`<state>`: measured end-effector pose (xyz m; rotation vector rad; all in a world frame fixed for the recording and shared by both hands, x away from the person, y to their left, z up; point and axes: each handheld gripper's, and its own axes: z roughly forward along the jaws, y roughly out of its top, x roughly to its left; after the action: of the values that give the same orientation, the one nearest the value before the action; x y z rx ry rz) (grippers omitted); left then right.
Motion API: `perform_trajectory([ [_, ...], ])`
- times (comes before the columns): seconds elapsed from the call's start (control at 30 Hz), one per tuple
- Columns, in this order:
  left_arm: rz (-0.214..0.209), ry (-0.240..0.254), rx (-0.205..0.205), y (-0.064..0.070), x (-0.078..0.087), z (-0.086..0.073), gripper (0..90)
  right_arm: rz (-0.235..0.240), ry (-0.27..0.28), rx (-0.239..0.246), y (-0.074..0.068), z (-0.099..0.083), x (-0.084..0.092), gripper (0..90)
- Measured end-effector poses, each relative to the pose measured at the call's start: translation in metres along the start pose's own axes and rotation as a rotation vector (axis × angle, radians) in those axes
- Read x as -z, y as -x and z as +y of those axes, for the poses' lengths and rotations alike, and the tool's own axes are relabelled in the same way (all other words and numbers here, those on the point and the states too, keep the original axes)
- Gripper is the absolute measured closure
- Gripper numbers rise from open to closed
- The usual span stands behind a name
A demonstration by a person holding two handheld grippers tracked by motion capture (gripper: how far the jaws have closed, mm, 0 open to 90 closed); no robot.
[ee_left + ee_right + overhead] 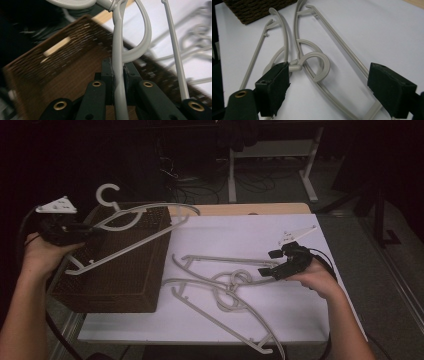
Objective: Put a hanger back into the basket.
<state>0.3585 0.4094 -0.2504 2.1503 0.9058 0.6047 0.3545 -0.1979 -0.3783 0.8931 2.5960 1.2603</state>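
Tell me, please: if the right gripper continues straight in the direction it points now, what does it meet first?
Probably the nearer hanger on the white table: its hook lies just ahead between the open jaws of the right gripper. Depth is unclear, so the jaws might touch the table surface first.

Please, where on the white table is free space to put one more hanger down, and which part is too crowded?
Free: the far strip of the white table, between the wicker basket and the right gripper; also the near strip beside the basket's front corner. Crowded: the middle, where two grey hangers lie with hooks tangled.
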Motion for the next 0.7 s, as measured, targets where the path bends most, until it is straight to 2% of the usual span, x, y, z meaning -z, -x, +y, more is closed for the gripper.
perform_trajectory([
  [0.1, 0.042, -0.009, 0.03, -0.015, 0.006, -0.012, 82.2, -0.014, 0.011, -0.017, 0.0, -0.005, -0.004, 14.7],
  [0.2, 0.091, -0.031, 0.054, -0.028, 0.008, -0.024, 82.2, -0.041, -0.017, -0.017, -0.002, -0.006, -0.007, 11.7],
  [0.27, 0.117, -0.047, 0.067, -0.034, 0.006, -0.031, 82.2, -0.049, -0.012, -0.011, -0.003, -0.006, -0.008, 6.8],
  [0.3, 0.117, -0.047, 0.067, -0.034, 0.006, -0.031, 82.2, -0.049, -0.012, -0.011, -0.003, -0.006, -0.008, 6.8],
  [0.33, 0.129, -0.058, 0.072, -0.037, 0.005, -0.035, 82.2, -0.068, -0.011, -0.007, -0.004, -0.007, -0.009, 3.8],
  [0.4, 0.137, -0.063, 0.075, -0.039, 0.005, -0.037, 82.2, -0.068, -0.011, -0.007, -0.004, -0.007, -0.009, 3.8],
  [0.43, 0.18, -0.074, 0.09, -0.045, 0.003, -0.046, 82.2, -0.073, -0.011, -0.012, -0.004, -0.009, -0.01, 3.2],
  [0.57, 0.201, -0.084, 0.107, -0.047, -0.004, -0.052, 82.2, -0.072, -0.017, -0.014, -0.003, -0.011, -0.011, 3.0],
  [0.63, 0.209, -0.107, 0.11, -0.046, -0.016, -0.055, 82.2, -0.073, -0.02, -0.013, -0.003, -0.011, -0.012, 3.0],
  [0.7, 0.2, -0.125, 0.104, -0.043, -0.026, -0.056, 82.2, -0.073, -0.022, -0.011, -0.003, -0.011, -0.012, 3.0],
])
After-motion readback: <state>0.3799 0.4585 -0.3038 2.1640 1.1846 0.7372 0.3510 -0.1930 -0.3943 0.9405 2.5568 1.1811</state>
